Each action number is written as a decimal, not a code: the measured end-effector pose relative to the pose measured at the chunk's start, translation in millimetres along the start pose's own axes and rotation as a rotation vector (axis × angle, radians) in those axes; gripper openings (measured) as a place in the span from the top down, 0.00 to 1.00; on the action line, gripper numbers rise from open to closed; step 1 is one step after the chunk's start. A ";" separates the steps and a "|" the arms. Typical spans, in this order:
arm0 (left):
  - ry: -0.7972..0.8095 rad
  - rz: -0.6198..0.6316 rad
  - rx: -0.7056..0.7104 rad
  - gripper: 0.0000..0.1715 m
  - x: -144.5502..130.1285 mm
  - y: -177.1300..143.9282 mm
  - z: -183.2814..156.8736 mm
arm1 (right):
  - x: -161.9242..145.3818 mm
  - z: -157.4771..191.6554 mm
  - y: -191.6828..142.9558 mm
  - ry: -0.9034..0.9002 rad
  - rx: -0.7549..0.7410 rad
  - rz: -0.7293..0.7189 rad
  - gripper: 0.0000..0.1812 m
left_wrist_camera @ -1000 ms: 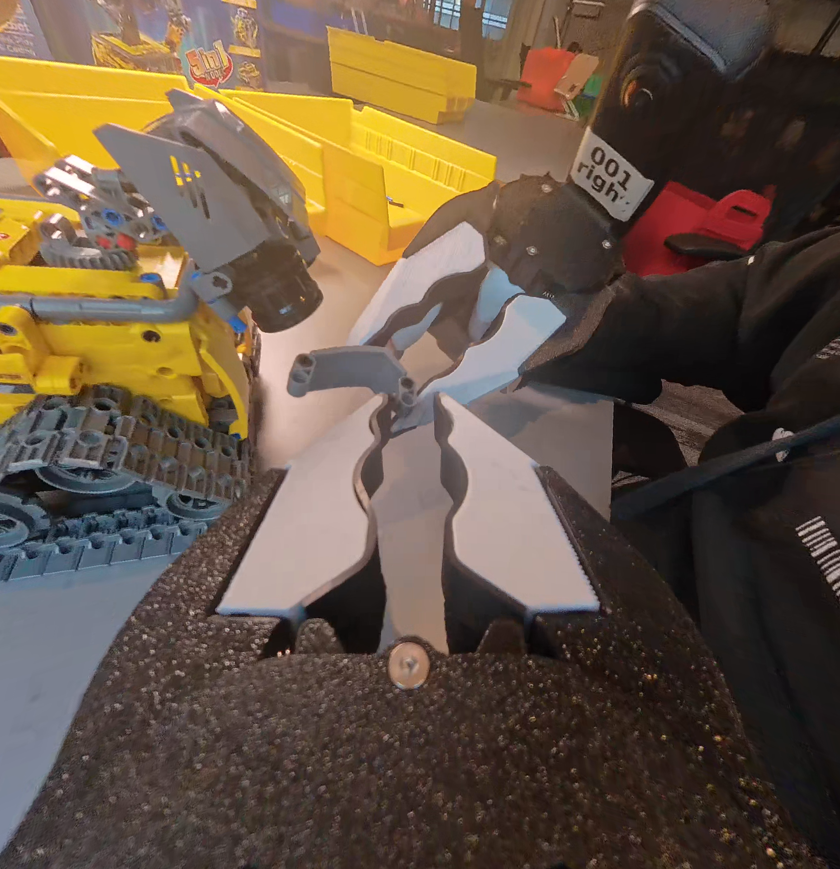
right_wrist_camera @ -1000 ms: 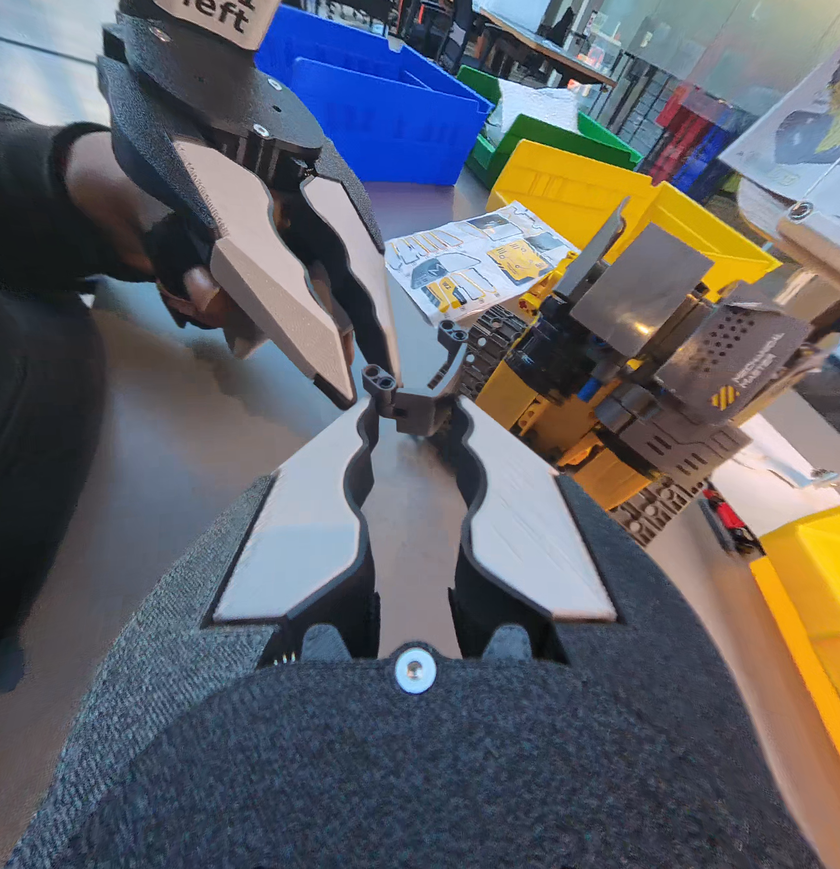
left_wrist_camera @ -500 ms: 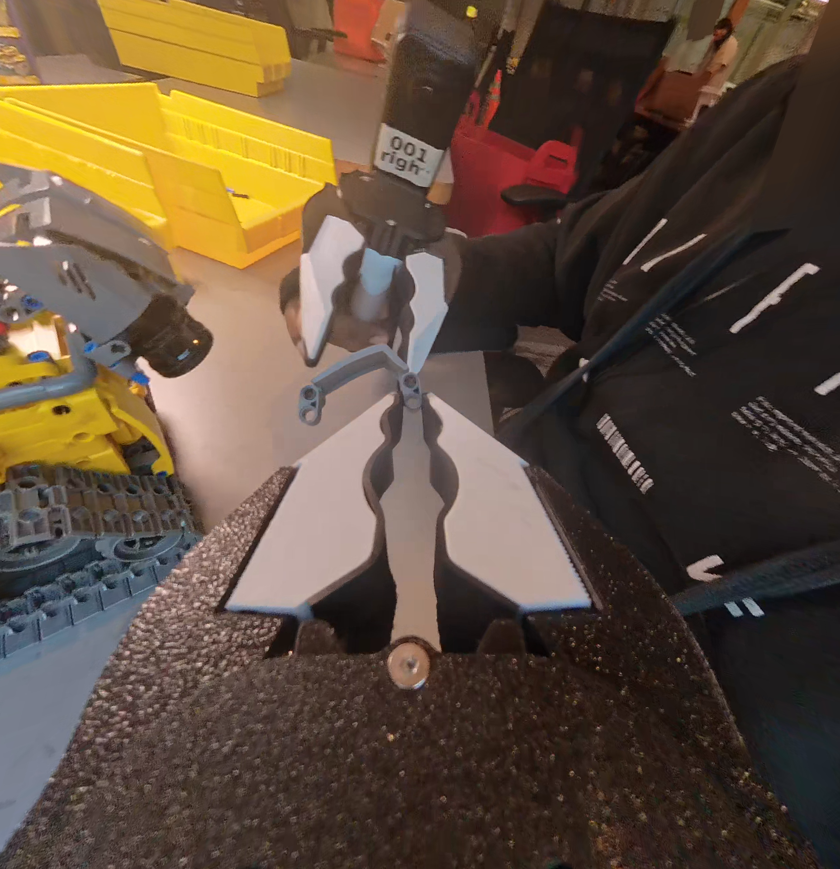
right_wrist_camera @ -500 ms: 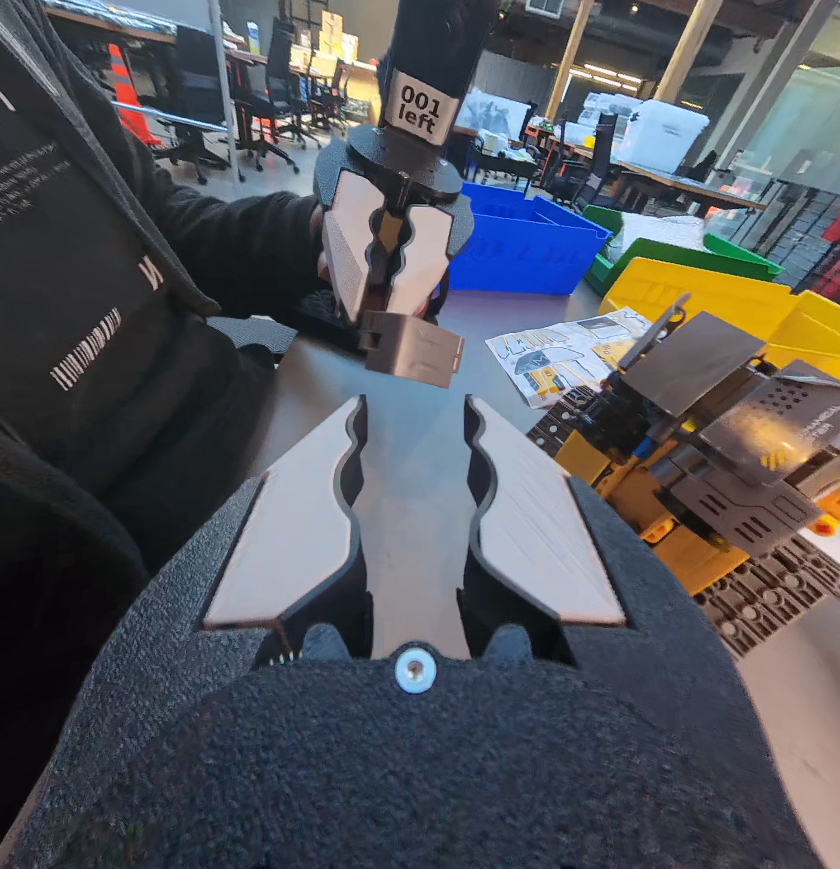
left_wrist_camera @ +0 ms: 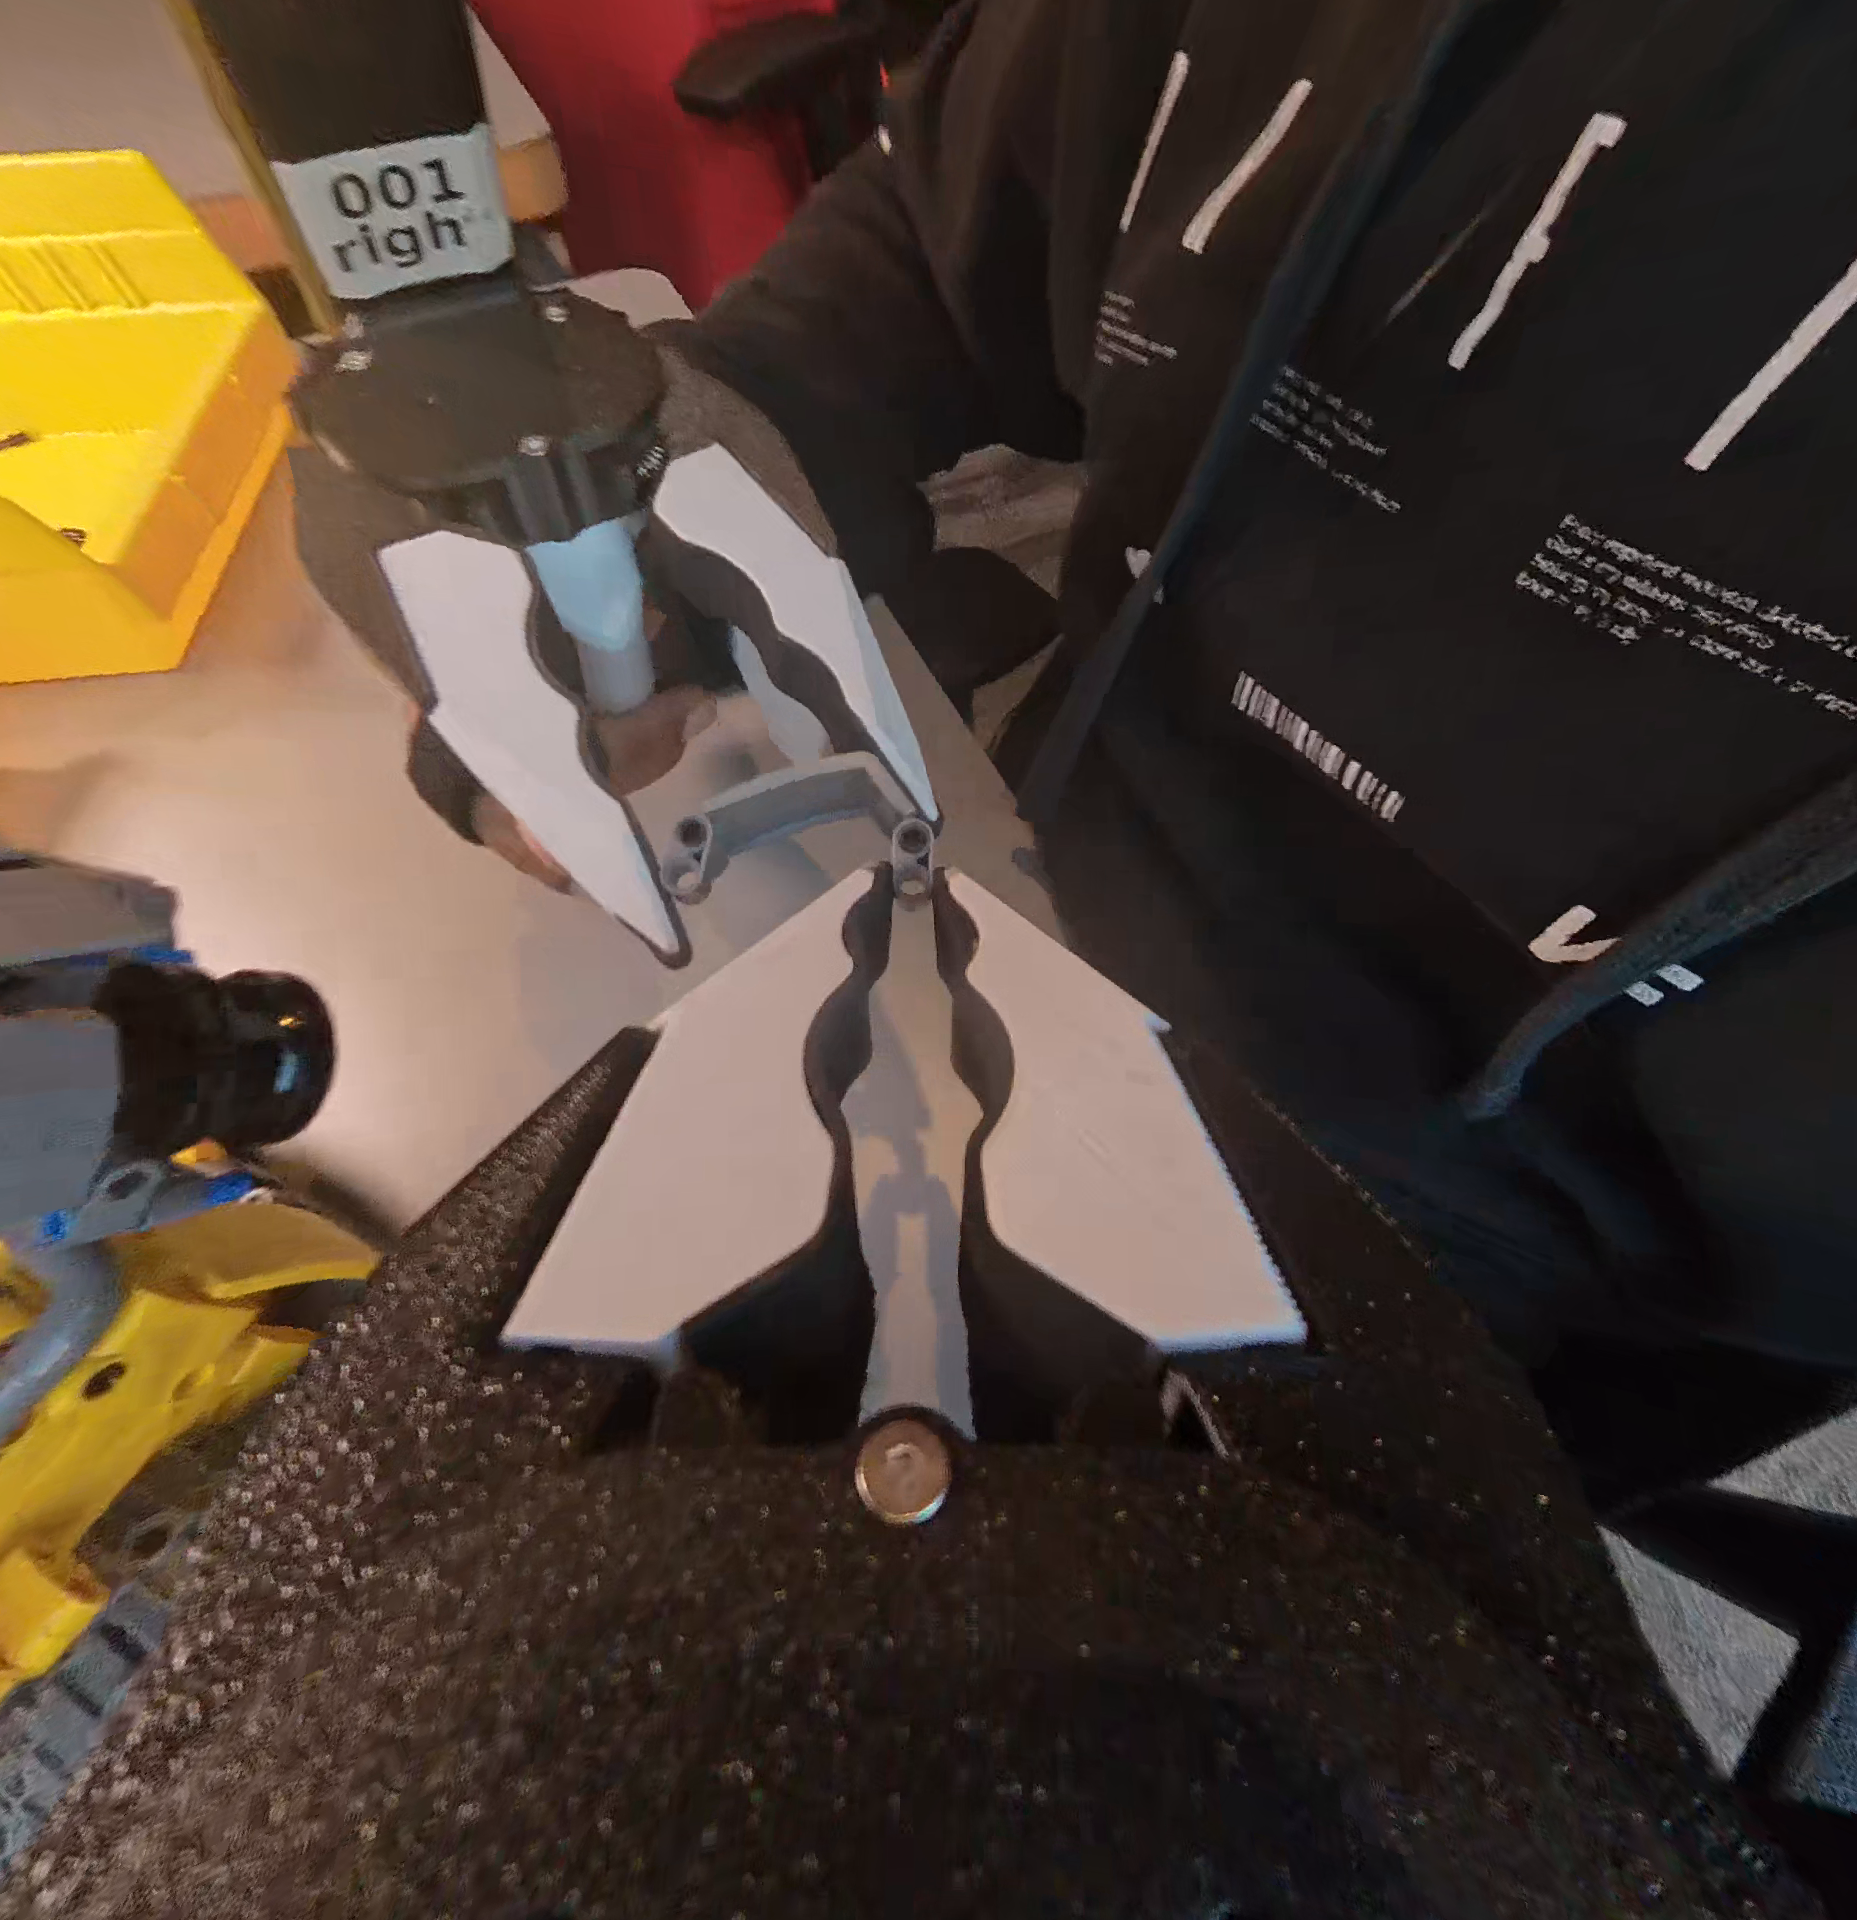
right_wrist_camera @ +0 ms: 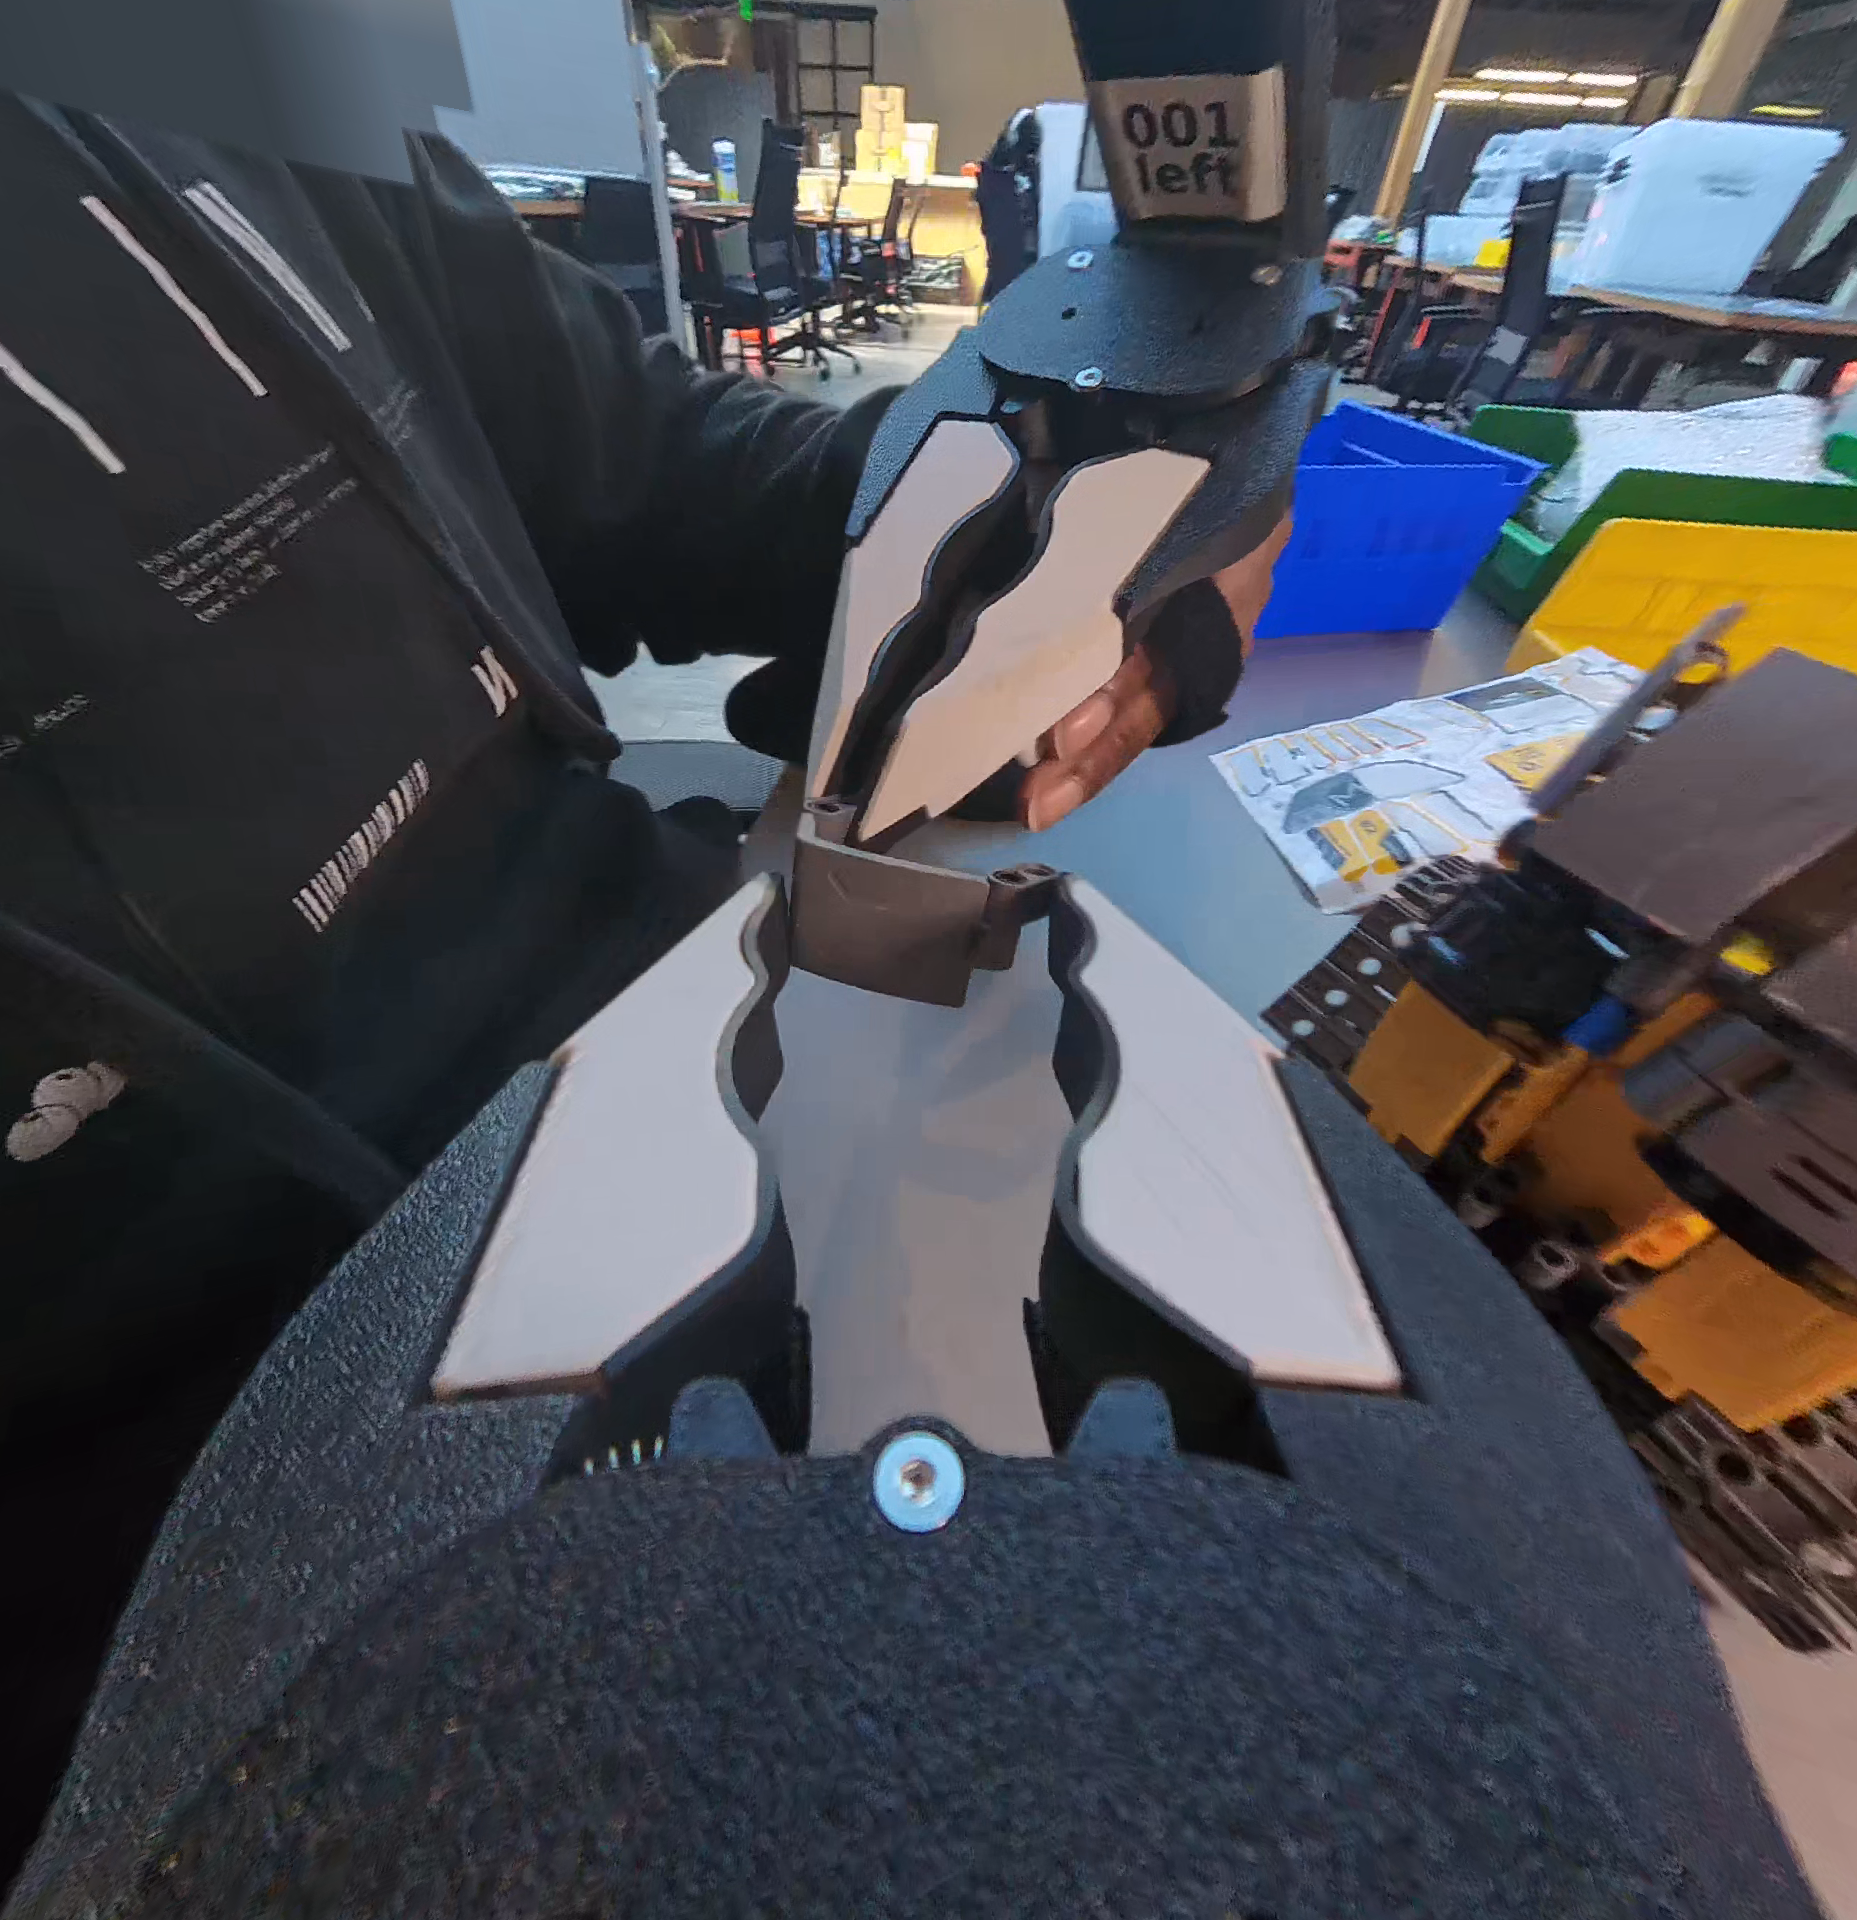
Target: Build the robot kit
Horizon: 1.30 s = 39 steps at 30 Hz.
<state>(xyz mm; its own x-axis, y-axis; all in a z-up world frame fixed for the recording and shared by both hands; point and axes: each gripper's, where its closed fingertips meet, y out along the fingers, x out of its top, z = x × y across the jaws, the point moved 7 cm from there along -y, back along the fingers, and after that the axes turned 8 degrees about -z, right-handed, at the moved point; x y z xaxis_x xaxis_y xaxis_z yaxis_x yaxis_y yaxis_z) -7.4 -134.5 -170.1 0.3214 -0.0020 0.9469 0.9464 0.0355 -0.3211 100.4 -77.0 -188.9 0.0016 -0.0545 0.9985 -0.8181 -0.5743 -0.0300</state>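
Note:
A grey curved panel piece [left_wrist_camera: 789,808] hangs in the air between my two grippers. My left gripper [left_wrist_camera: 911,881] is shut on one end lug of the panel. In the right wrist view the left gripper [right_wrist_camera: 841,821] pinches the top left corner of the panel [right_wrist_camera: 882,930]. My right gripper [right_wrist_camera: 913,896] is open, and the panel sits between its fingertips. I cannot tell if the fingertips touch the panel. In the left wrist view the right gripper [left_wrist_camera: 789,873] faces mine and straddles the panel.
A yellow and grey tracked brick model [right_wrist_camera: 1630,1091] stands on the grey table [left_wrist_camera: 311,831], also at the left [left_wrist_camera: 124,1351]. A printed sheet [right_wrist_camera: 1402,769] lies beyond it. Yellow bins [left_wrist_camera: 93,416], a blue bin [right_wrist_camera: 1381,540] and a green bin [right_wrist_camera: 1682,499] stand behind. A person in black [left_wrist_camera: 1423,520] sits close. Less than 4 cm separates the two grippers' tips.
My right gripper let go of the panel and opened wide. My left gripper kept it and swung it away from the model. The open right fingers have now come up around the panel.

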 end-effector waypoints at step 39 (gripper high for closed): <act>0.348 -0.018 0.676 0.96 -18.4 -7.6 19.0 | 28.0 -32.0 -7.1 -0.451 -0.220 0.374 0.86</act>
<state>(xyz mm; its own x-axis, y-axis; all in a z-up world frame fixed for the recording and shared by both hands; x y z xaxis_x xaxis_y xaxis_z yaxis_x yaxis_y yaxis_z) -21.1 -115.8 -184.8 0.4038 -0.3197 0.8572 0.7615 0.6367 -0.1213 87.8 -48.4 -159.3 -0.1041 -0.5861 0.8035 -0.9095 -0.2709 -0.3154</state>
